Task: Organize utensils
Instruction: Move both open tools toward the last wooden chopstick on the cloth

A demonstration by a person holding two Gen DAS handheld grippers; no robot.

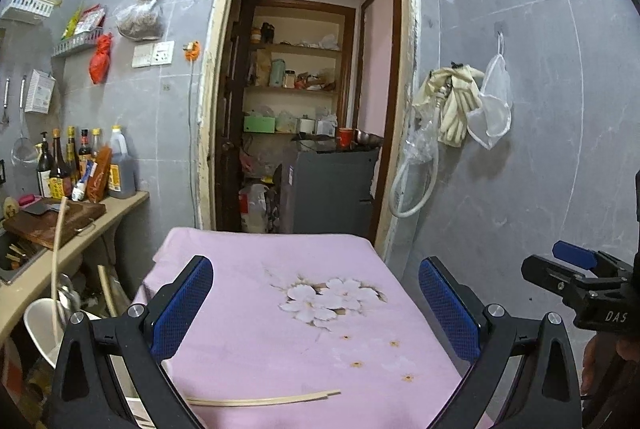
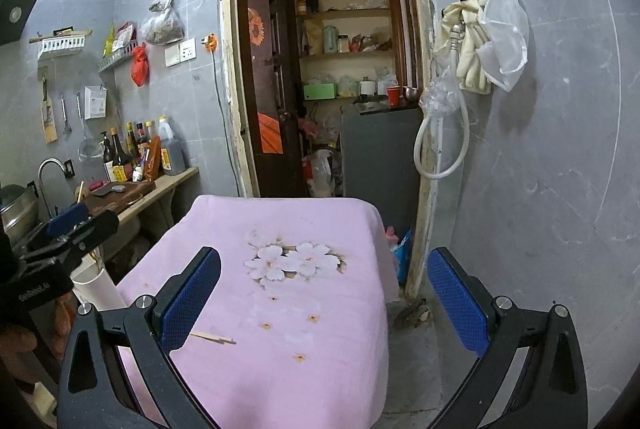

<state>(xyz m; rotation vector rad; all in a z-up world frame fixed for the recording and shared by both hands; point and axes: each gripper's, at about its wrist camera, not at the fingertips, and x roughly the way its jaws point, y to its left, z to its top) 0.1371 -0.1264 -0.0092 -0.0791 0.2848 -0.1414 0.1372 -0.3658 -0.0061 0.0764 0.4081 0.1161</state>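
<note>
**A grey-tiled kitchen, a pink cloth and a pair of chopsticks**

The room is a small kitchen with grey wall tiles and an open doorway (image 1: 316,81) that shows shelves behind it. In front stands a table under a pink cloth (image 1: 256,345) with white flowers printed on it. The chopsticks (image 1: 264,399) lie flat on the near part of this cloth, side by side, close to the left edge. Left of the table stands a white holder (image 1: 40,329), and one thin stick (image 1: 57,261) stands up from it. Behind it a counter (image 1: 120,211) carries a wooden cutting board (image 1: 52,223) and some sauce bottles (image 1: 80,165).

The left gripper (image 1: 316,305) hovers above the cloth with its blue pads wide apart and nothing between them. The right gripper (image 2: 324,301) is also spread wide and holds nothing; it hangs over the right half of the table.
</note>
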